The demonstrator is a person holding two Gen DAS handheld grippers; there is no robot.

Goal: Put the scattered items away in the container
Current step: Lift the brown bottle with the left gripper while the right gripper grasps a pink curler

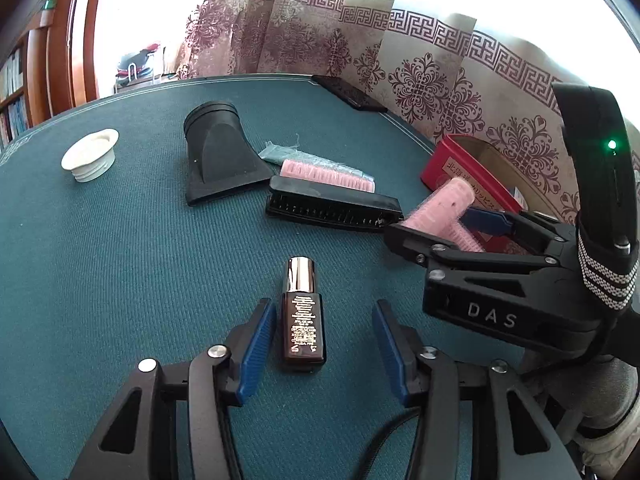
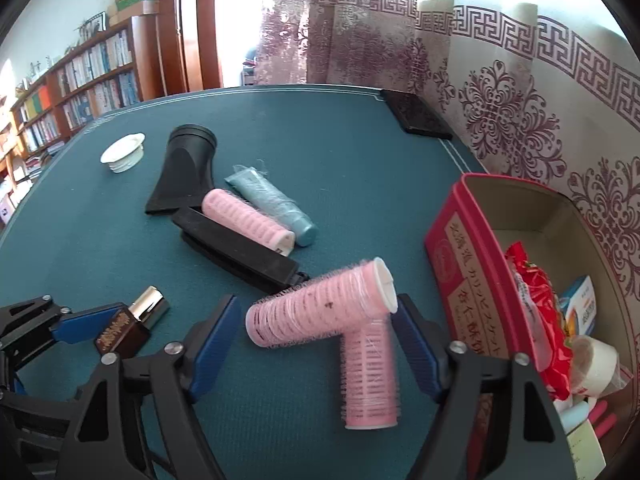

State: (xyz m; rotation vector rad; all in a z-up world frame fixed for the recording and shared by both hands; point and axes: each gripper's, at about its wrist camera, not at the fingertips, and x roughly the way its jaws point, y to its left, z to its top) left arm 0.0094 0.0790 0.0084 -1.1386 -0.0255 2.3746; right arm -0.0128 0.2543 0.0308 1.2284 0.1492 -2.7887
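The right tongs [image 2: 316, 344] stood open astride two crossed rollers [image 2: 320, 312], the box [image 2: 460, 256] just right; left tongs [image 1: 320, 352] open around the bottle [image 1: 302, 316].

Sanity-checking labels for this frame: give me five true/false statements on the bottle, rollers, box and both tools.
1. The bottle lies between the left tool's open fingers, not gripped. True.
2. Two stuck-together pink rollers sit between the right tool's fingers. True.
3. The red box is empty. False: it already holds a red packet, a tape roll and other items.
4. The black nozzle is inside the box. False: it lies on the table, near a white cap.
5. A third roller rests on the black brush. True.
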